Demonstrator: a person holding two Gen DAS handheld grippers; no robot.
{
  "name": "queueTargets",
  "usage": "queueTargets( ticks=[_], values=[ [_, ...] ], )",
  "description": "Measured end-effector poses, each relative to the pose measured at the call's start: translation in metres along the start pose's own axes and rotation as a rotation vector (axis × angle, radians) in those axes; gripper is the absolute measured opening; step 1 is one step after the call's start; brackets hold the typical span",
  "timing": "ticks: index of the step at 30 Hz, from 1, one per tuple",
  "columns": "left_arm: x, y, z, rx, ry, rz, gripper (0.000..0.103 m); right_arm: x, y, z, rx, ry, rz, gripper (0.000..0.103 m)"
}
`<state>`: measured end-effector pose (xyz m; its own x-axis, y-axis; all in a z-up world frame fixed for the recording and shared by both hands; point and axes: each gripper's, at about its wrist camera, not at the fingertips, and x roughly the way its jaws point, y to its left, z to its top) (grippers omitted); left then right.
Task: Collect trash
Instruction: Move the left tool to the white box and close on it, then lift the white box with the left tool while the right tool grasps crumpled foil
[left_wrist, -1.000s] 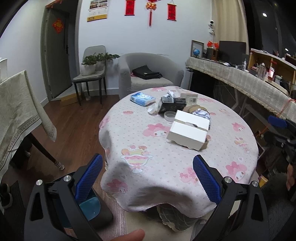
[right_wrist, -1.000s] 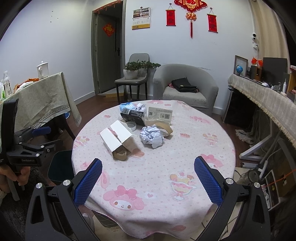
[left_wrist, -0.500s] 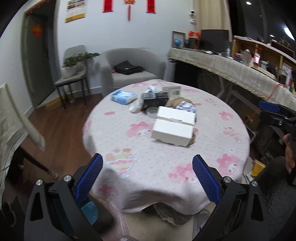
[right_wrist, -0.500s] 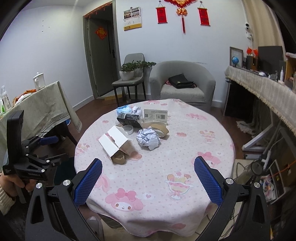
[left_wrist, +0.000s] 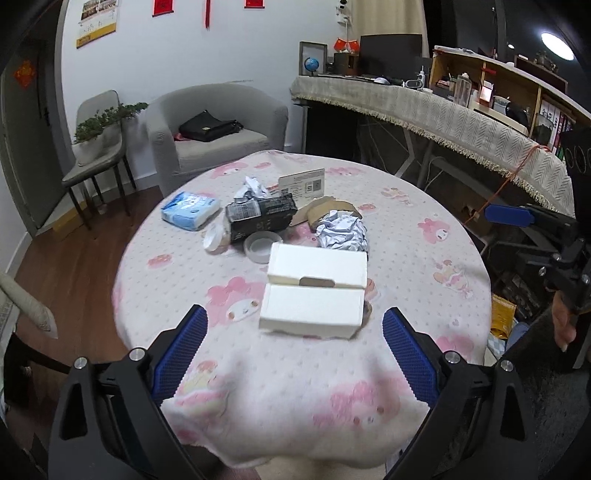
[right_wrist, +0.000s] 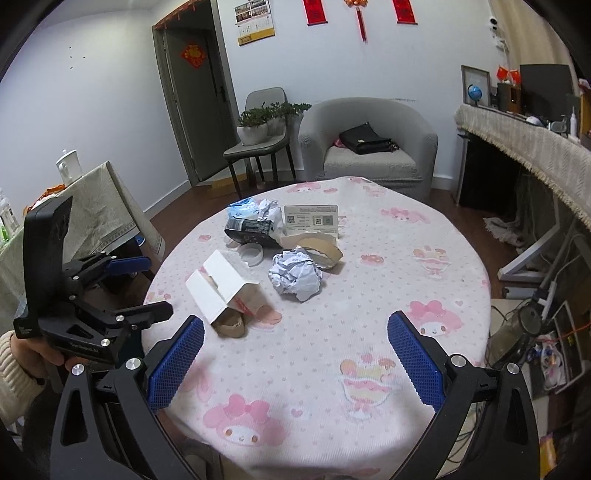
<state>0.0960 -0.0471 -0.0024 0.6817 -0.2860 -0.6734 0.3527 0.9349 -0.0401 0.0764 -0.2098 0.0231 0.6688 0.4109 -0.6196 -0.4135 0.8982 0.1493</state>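
A round table with a pink cartoon cloth holds trash. An open white cardboard box lies nearest my left gripper, which is open and empty just in front of it. A crumpled paper ball, a black packet, a brown tape roll, a round lid and a blue tissue pack lie behind. My right gripper is open and empty over the near cloth.
A white card stands behind the trash. A grey armchair with a black bag and a chair with a plant stand beyond the table. A cloth-covered counter runs on the right. Another covered table is on the left.
My left gripper has moved in towards the table and the white box, which now looks much closer. My right gripper has come slightly nearer the table. Both stay open.
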Motion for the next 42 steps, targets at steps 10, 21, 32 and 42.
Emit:
queueTargets(
  ticks=[10, 21, 32, 42],
  values=[
    [0.040, -0.009, 0.014, 0.042, 0.055, -0.048, 0.095, 0.020, -0.018, 0.006, 0.016, 0.038, 0.007, 0.100],
    [0.060, -0.006, 0.016, 0.006, 0.074, -0.072, 0.078, 0.047, -0.025, 0.018, 0.036, 0.056, 0.057, 0.094],
    [0.045, -0.001, 0.021, -0.035, 0.054, -0.047, 0.078, 0.085, -0.007, 0.028, -0.045, 0.109, 0.075, 0.072],
    [0.014, 0.014, 0.022, -0.074, -0.002, -0.028, 0.078, 0.123, 0.009, 0.028, -0.063, 0.181, 0.009, 0.060]
  ],
)
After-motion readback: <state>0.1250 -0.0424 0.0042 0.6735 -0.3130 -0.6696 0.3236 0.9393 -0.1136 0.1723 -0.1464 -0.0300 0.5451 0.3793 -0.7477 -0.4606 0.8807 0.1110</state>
